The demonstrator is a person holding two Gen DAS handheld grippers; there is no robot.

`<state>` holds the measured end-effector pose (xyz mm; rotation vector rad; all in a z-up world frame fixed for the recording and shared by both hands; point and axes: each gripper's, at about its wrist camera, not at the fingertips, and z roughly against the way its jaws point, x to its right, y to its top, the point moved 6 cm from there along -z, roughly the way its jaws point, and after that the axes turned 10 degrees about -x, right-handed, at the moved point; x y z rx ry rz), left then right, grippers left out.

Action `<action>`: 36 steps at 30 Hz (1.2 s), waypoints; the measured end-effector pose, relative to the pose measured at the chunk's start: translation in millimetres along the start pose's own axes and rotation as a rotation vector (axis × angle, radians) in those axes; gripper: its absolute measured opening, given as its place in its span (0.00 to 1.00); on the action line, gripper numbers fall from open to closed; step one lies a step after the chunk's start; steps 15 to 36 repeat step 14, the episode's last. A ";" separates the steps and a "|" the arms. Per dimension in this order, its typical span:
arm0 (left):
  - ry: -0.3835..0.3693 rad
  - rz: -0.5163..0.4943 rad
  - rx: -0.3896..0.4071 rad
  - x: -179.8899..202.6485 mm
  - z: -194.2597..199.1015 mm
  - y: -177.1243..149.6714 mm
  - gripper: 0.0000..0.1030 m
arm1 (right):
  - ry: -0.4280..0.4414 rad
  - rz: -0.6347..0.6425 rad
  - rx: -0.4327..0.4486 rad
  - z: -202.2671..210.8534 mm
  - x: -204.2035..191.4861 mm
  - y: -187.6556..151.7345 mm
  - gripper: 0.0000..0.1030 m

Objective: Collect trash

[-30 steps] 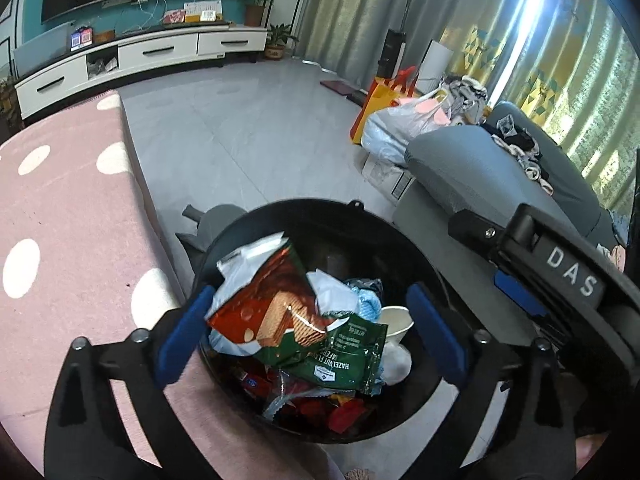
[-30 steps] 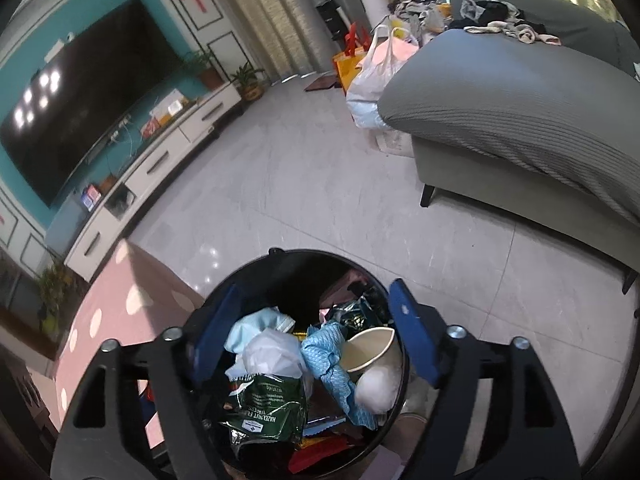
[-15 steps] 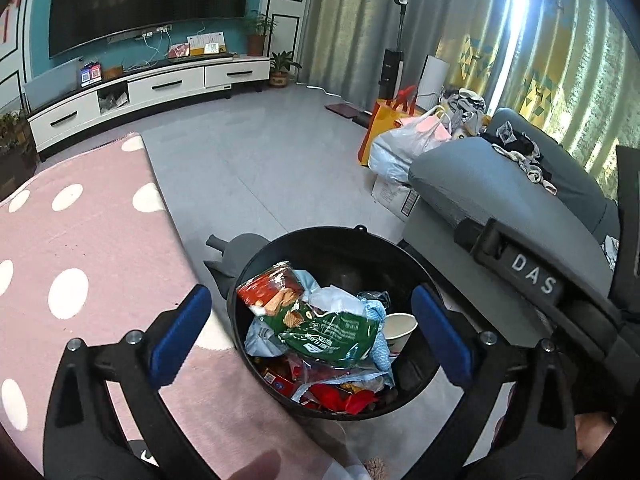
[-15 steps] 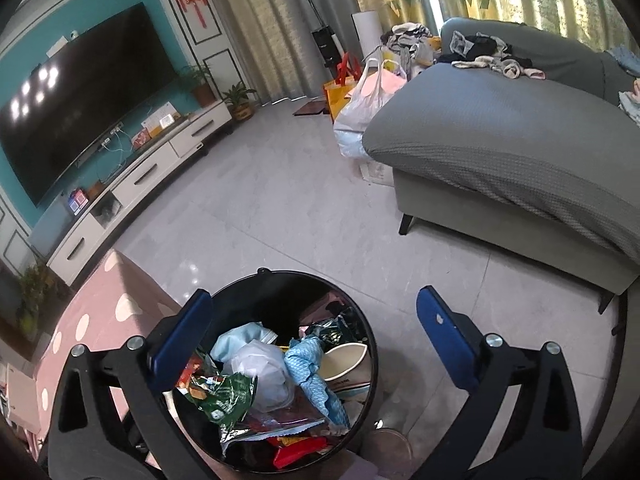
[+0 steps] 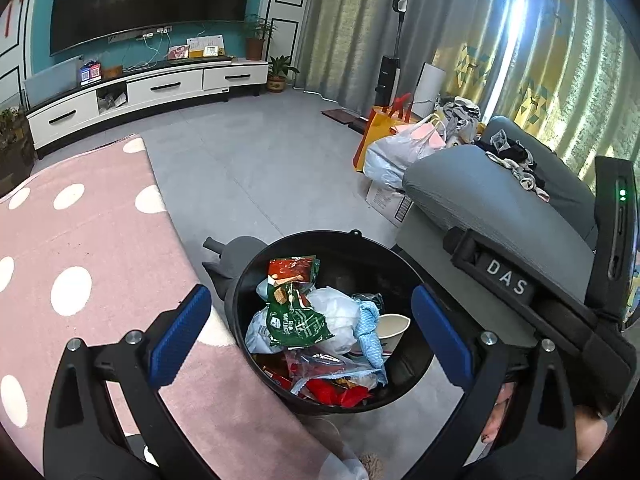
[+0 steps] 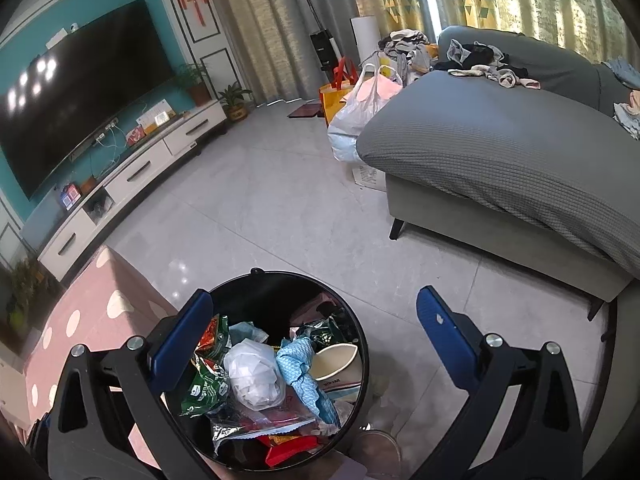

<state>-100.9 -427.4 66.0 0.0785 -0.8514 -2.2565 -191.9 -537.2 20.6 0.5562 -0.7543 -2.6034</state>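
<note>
Where the pink polka-dot rug [image 5: 100, 248] meets the grey tiled floor [image 6: 280, 208] stands a round black trash bin [image 5: 400, 394], its near side overlapping the rug's edge and its far side over the tiles. It is heaped with litter: a green and red snack wrapper [image 5: 294, 308] lies on top toward the left, a crumpled white plastic bag [image 6: 254, 376] sits at the middle, a light blue cloth [image 6: 304, 376] drapes beside it, and a cream paper cup [image 5: 390, 328] tilts against the right wall, with red wrappers [image 5: 336, 390] and clear film lower down. Above the bin, the left gripper [image 5: 310, 334] hangs with its blue-padded fingers spread wide and nothing between them, framing the bin from either side. The right gripper [image 6: 310, 342] is likewise wide open and empty, its left finger over the bin's left rim and its right finger out over bare tile. A grey sofa [image 6: 500, 152] strewn with clothes stands near the bin on the right. Beyond the sofa's end, a white plastic bag [image 6: 356, 116] and an orange tote [image 6: 334, 98] rest on the floor. A white TV cabinet [image 5: 148, 92] runs along the teal wall beneath a large dark television [image 6: 76, 92], well apart from the bin.
</note>
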 end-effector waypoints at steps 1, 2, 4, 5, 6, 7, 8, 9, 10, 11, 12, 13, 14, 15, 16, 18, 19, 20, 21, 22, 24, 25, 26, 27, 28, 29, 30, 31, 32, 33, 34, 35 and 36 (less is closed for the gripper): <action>-0.002 0.002 -0.001 0.0 0.3 -0.3 0.97 | -0.003 0.001 0.000 0.1 -0.3 -0.5 0.97; -0.003 0.002 -0.001 -0.4 0.5 -0.3 0.97 | -0.005 0.002 -0.001 -0.6 -0.4 -0.8 0.97; -0.005 0.006 -0.002 -0.2 0.9 -0.1 0.97 | -0.005 0.003 0.000 -0.7 -0.6 -0.8 0.97; -0.006 0.008 -0.003 -0.9 1.2 -0.4 0.97 | -0.005 0.002 0.001 -0.4 -0.5 -0.7 0.97; -0.006 0.010 -0.005 -1.1 1.3 -0.7 0.97 | -0.005 0.002 0.000 -0.7 -0.7 -0.9 0.97; -0.006 0.010 -0.005 -0.9 1.4 -1.0 0.97 | -0.006 0.003 -0.001 -0.7 -0.7 -0.9 0.97; -0.005 0.011 -0.004 -1.4 1.7 -0.9 0.97 | -0.007 0.004 0.000 -0.7 -0.7 -0.9 0.97; -0.004 0.014 -0.005 -1.9 1.9 -0.8 0.97 | -0.008 0.005 0.000 -0.7 -0.6 -0.9 0.97; -0.005 0.020 -0.006 -2.6 1.9 -0.8 0.97 | -0.008 0.004 -0.001 -0.7 -0.7 -1.1 0.97; -0.008 0.023 -0.004 -2.7 2.1 -0.8 0.97 | -0.007 0.003 -0.001 -0.7 -0.8 -1.2 0.97; -0.009 0.024 -0.002 -3.2 2.4 -0.8 0.97 | -0.008 0.005 -0.001 -0.6 -0.6 -1.2 0.97; -0.007 0.026 -0.002 -4.1 2.5 -0.8 0.97 | -0.010 0.006 0.000 -0.4 -0.3 -1.2 0.97; -0.004 0.028 -0.003 -4.6 2.1 -1.4 0.97 | -0.011 0.006 0.000 -0.4 -0.1 -1.1 0.97; -0.004 0.028 -0.003 -4.6 2.1 -1.4 0.97 | -0.011 0.006 0.000 -0.4 -0.1 -1.1 0.97; -0.004 0.028 -0.003 -4.6 2.1 -1.4 0.97 | -0.011 0.006 0.000 -0.4 -0.1 -1.1 0.97; -0.004 0.028 -0.003 -4.6 2.1 -1.4 0.97 | -0.011 0.006 0.000 -0.4 -0.1 -1.1 0.97; -0.004 0.028 -0.003 -4.6 2.1 -1.4 0.97 | -0.011 0.006 0.000 -0.4 -0.1 -1.1 0.97; -0.004 0.028 -0.003 -4.6 2.1 -1.4 0.97 | -0.011 0.006 0.000 -0.4 -0.1 -1.1 0.97; -0.004 0.028 -0.003 -4.6 2.1 -1.4 0.97 | -0.011 0.006 0.000 -0.4 -0.1 -1.1 0.97; -0.004 0.028 -0.003 -4.6 2.1 -1.4 0.97 | -0.011 0.006 0.000 -0.4 -0.1 -1.1 0.97; -0.004 0.028 -0.003 -4.6 2.1 -1.4 0.97 | -0.011 0.006 0.000 -0.4 -0.1 -1.1 0.97; -0.004 0.028 -0.003 -4.6 2.1 -1.4 0.97 | -0.011 0.006 0.000 -0.4 -0.1 -1.1 0.97; -0.004 0.028 -0.003 -4.6 2.1 -1.4 0.97 | -0.011 0.006 0.000 -0.4 -0.1 -1.1 0.97; -0.004 0.028 -0.003 -4.6 2.1 -1.4 0.97 | -0.011 0.006 0.000 -0.4 -0.1 -1.1 0.97; -0.004 0.028 -0.003 -4.6 2.1 -1.4 0.97 | -0.011 0.006 0.000 -0.4 -0.1 -1.1 0.97; -0.004 0.028 -0.003 -4.6 2.1 -1.4 0.97 | -0.011 0.006 0.000 -0.4 -0.1 -1.1 0.97; -0.004 0.028 -0.003 -4.6 2.1 -1.4 0.97 | -0.011 0.006 0.000 -0.4 -0.1 -1.1 0.97; -0.004 0.028 -0.003 -4.6 2.1 -1.4 0.97 | -0.011 0.006 0.000 -0.4 -0.1 -1.1 0.97; -0.004 0.028 -0.003 -4.6 2.1 -1.4 0.97 | -0.011 0.006 0.000 -0.4 -0.1 -1.1 0.97; -0.004 0.028 -0.003 -4.6 2.1 -1.4 0.97 | -0.011 0.006 0.000 -0.4 -0.1 -1.1 0.97; -0.004 0.028 -0.003 -4.6 2.1 -1.4 0.97 | -0.011 0.006 0.000 -0.4 -0.1 -1.1 0.97; -0.004 0.028 -0.003 -4.6 2.1 -1.4 0.97 | -0.011 0.006 0.000 -0.4 -0.1 -1.1 0.97; -0.004 0.028 -0.003 -4.6 2.1 -1.4 0.97 | -0.011 0.006 0.000 -0.4 -0.1 -1.1 0.97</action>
